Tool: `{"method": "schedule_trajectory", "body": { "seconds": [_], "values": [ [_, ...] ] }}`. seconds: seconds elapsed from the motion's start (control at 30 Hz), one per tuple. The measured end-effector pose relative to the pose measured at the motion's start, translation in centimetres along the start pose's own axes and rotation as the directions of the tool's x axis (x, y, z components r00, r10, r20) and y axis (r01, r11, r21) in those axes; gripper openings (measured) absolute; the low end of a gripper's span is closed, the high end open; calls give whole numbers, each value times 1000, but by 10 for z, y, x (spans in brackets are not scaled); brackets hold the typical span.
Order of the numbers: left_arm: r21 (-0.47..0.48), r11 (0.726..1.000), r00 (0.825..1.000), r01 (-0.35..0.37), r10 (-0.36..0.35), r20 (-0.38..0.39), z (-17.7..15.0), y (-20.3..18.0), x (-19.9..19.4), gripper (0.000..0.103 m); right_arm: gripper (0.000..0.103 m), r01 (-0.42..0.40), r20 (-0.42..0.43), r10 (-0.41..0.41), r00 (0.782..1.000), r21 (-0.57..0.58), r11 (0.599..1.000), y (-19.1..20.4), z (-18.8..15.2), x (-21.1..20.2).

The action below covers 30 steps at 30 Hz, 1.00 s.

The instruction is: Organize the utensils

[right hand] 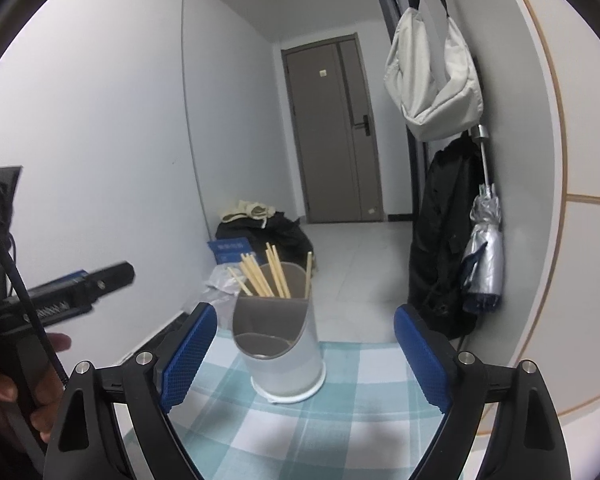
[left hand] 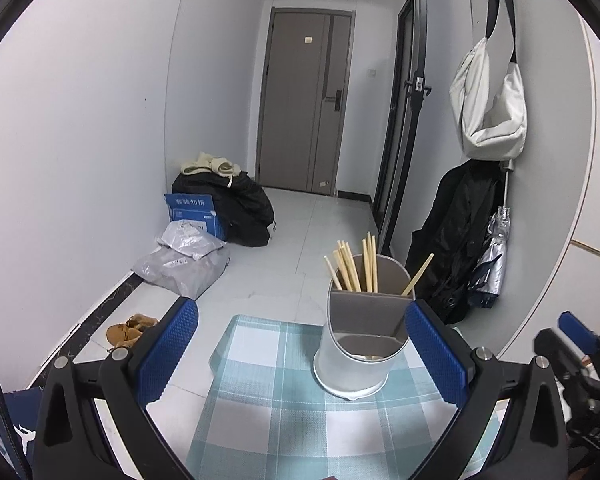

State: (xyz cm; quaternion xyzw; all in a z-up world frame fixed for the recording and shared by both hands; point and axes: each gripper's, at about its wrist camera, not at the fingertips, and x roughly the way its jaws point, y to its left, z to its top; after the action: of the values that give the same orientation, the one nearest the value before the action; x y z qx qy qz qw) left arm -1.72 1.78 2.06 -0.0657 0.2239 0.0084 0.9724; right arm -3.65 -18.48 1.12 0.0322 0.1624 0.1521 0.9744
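The table with the teal and white checked cloth [left hand: 284, 412] carries one tall silver metal utensil holder [left hand: 356, 356], standing upright near its far edge. Pale wooden chopsticks [left hand: 350, 268] stand in the rear compartment of the holder; its front one looks empty. My left claw [left hand: 300, 356] is wide and holds nothing. My right claw [right hand: 300, 356] is wide too, also holding nothing.

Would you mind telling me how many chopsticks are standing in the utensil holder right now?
About 9, though overlapping sticks may hide others. Roughly eight chopsticks cluster in the rear compartment of the utensil holder, and one lone chopstick leans apart at its right edge.
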Motion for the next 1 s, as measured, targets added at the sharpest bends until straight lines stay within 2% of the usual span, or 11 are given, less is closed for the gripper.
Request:
{"method": "schedule_trajectory", "body": {
  "seconds": [0.27, 0.47, 1.0],
  "values": [
    [-32, 999, 998, 18, -19, -55, -9, 4, 11, 102, 92, 12, -5, -12, 1000, 1, 1000, -1, -6, 6],
    [-12, 1000, 1000, 5, -5, -28, -8, 4, 6, 102, 92, 20, -4, -20, 1000, 6, 1000, -2, -6, 9],
    [1, 1000, 1000, 1, -1, -31, -12, 1, 9, 102, 93, 40, -4, -40, 999, -23, 999, 6, -10, 3]
  ]
}}
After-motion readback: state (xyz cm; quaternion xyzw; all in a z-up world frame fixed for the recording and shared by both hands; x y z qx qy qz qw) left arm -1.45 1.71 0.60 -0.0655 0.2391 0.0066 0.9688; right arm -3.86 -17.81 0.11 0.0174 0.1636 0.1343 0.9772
